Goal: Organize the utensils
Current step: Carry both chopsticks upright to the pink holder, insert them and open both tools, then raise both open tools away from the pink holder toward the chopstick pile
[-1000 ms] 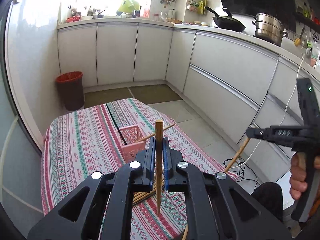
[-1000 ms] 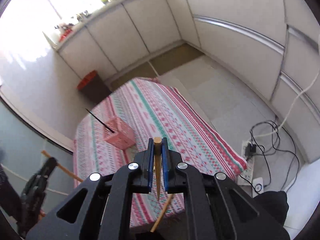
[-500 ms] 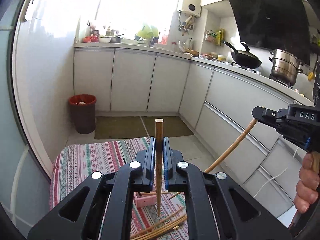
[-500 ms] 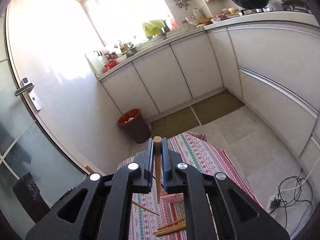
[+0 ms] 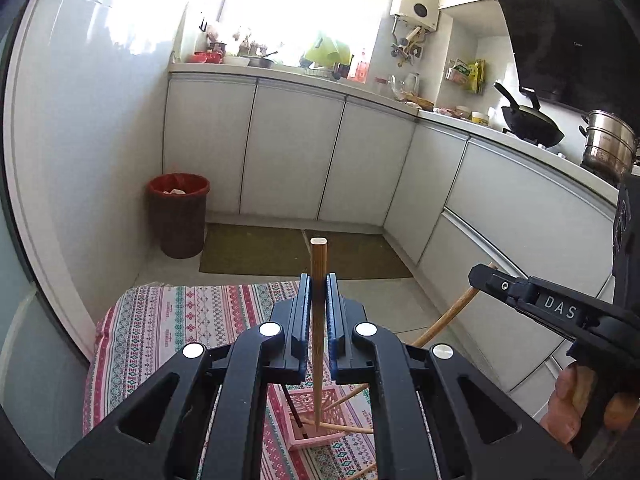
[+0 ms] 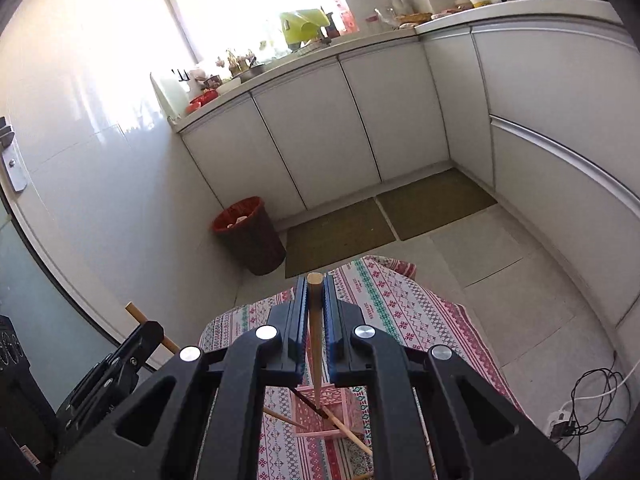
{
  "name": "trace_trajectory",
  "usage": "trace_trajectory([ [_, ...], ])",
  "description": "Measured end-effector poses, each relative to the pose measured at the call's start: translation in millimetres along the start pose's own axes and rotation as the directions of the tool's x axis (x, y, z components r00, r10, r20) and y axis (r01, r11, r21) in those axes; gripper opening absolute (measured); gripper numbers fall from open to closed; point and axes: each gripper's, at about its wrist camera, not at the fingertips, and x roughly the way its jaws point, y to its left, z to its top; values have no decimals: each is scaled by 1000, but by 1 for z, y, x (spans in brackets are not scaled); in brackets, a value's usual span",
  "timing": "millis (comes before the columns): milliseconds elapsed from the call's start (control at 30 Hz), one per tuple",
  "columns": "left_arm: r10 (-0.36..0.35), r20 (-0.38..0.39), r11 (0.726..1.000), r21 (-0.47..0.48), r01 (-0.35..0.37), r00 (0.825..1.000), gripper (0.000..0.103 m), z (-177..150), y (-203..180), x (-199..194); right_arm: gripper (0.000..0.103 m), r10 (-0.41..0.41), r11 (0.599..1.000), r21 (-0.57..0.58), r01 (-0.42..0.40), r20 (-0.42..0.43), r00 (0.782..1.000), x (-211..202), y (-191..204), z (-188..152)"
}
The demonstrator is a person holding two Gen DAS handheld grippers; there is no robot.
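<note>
Chopstick [image 5: 318,320] — light wood, tapered, blunt top — upright in left gripper [image 5: 318,312].

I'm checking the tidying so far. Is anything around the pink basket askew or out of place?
Yes. The pink basket holds one dark chopstick leaning askew, and several loose wooden chopsticks lie on the cloth beside it. Each gripper, left and right, holds one more.

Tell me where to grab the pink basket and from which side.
Grip the pink basket by its top rim, coming straight down from above. It stands upright and open-topped on the patterned tablecloth, with thin lattice walls. Choose a rim stretch away from the chopsticks leaning inside.
</note>
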Motion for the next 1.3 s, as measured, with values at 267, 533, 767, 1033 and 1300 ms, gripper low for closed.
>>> trace_trajectory([
  [267,-10,-15,998,-65,9,1000,20,-13,12,13,8,-18,999,-43,18,-9,1000,17,2,-8],
  [533,8,3,997,-80,-8,1000,22,-11,16,3,8,-25,998,-53,23,-25,999,22,10,-15],
  [767,27,-8,996,-79,-28,1000,28,-15,20,0,20,-45,996,-84,40,-61,997,29,19,-27],
  [1033,48,3,998,-49,-48,999,45,-17,10,-12,37,-77,994,-87,72,-57,995,10,18,-33],
  [1300,82,15,996,-20,-81,997,63,-24,-3,-29,57,-108,992,-66,107,-18,994,-23,11,-37],
])
